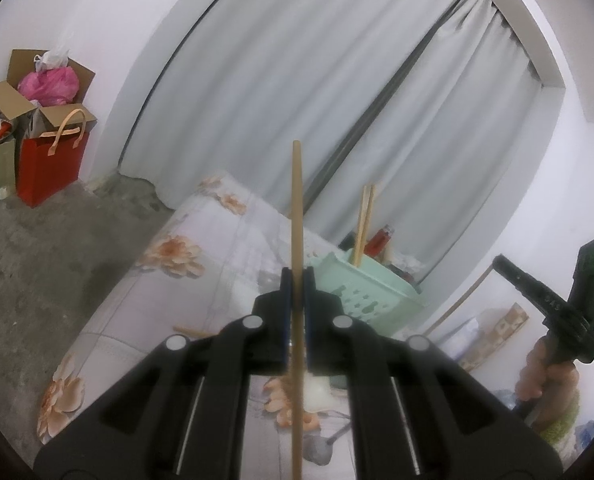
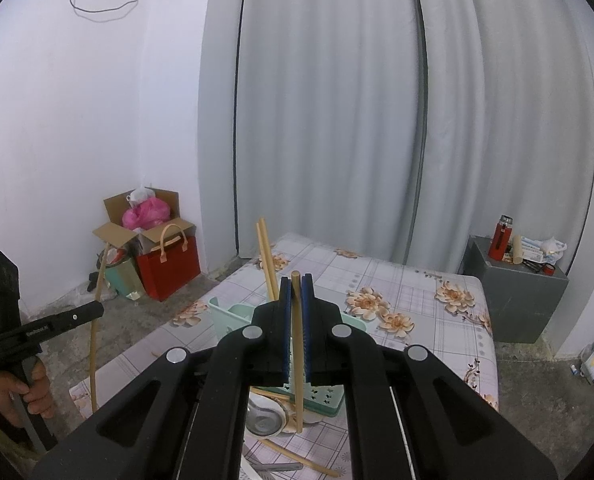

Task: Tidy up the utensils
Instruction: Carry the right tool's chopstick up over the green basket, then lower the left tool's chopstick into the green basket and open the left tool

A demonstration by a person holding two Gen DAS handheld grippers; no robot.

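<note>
Left gripper (image 1: 297, 276) clamps one upright chopstick (image 1: 297, 208), right gripper (image 2: 296, 284) pinches another chopstick (image 2: 297, 352), both above the floral table (image 2: 417, 292) near the green basket (image 1: 361, 292) holding two chopsticks.

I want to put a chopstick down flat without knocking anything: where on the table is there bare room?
The flowered tablecloth is bare beyond and right of the green basket, out to the far edge by the curtain. Near the bowl and loose chopsticks in front of the basket it is crowded.
</note>
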